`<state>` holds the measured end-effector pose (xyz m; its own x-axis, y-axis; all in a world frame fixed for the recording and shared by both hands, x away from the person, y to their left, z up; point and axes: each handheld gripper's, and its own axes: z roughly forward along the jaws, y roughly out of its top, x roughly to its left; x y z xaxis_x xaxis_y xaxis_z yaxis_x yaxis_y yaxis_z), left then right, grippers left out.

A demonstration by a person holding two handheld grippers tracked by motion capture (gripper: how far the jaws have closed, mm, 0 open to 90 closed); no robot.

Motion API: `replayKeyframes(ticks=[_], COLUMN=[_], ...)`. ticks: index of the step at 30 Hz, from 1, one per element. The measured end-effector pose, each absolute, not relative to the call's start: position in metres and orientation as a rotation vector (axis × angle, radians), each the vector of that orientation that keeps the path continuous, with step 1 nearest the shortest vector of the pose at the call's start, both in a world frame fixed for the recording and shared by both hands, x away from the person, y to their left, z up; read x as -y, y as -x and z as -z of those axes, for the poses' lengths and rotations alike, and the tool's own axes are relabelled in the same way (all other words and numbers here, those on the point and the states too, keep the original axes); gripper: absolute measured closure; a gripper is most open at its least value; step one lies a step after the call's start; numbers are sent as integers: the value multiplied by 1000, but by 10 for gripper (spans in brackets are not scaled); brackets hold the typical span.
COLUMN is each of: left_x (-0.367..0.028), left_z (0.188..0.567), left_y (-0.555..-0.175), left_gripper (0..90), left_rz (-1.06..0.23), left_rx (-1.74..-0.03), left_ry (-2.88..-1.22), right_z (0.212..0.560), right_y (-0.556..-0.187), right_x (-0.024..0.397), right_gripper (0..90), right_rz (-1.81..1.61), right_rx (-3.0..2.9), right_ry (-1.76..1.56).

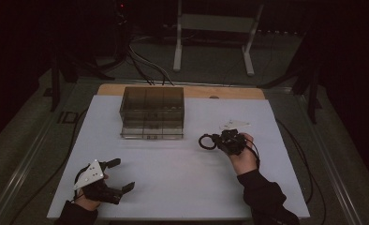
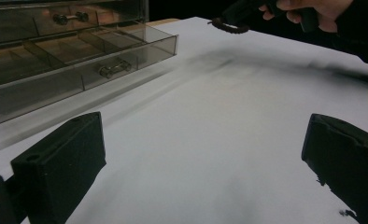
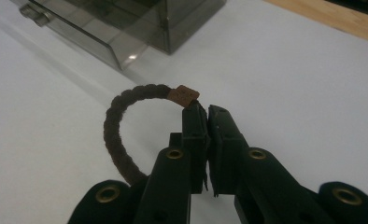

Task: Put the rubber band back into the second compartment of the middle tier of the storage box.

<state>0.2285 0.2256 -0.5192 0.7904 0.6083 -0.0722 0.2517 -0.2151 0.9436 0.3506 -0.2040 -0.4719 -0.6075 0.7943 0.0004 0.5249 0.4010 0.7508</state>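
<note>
So the right gripper [image 3: 206,112] has its jaws clamped on a dark braided cord loop [image 3: 114,135], held just above the white desk [image 1: 173,168] right of the smoky plastic drawer box [image 1: 152,112]. Left gripper [image 1: 121,174] sits near the front edge, jaws spread wide, nothing between them.

Place: dim lab or recording room.
Evidence: white-covered table [image 1: 182,197]; beyond the table, cables [image 1: 143,63] on the floor and a white stand [image 1: 213,28].

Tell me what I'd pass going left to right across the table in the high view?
Left gripper, then the clear drawer box, then the dark braided ring, then the right gripper holding it.
</note>
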Motion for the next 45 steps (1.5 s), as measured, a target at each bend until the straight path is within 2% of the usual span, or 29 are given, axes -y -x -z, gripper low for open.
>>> replayKeyframes(ticks=[45], left_x=[-224], left_z=[519], left_y=[-228], left_gripper=[4], left_rz=[-378], left_rx=[-654], left_ry=[-1804], right_z=[443], right_y=[-364], right_x=[142], right_gripper=[863], right_rz=[-1114], right_rx=[-2353], right_ry=[-1008])
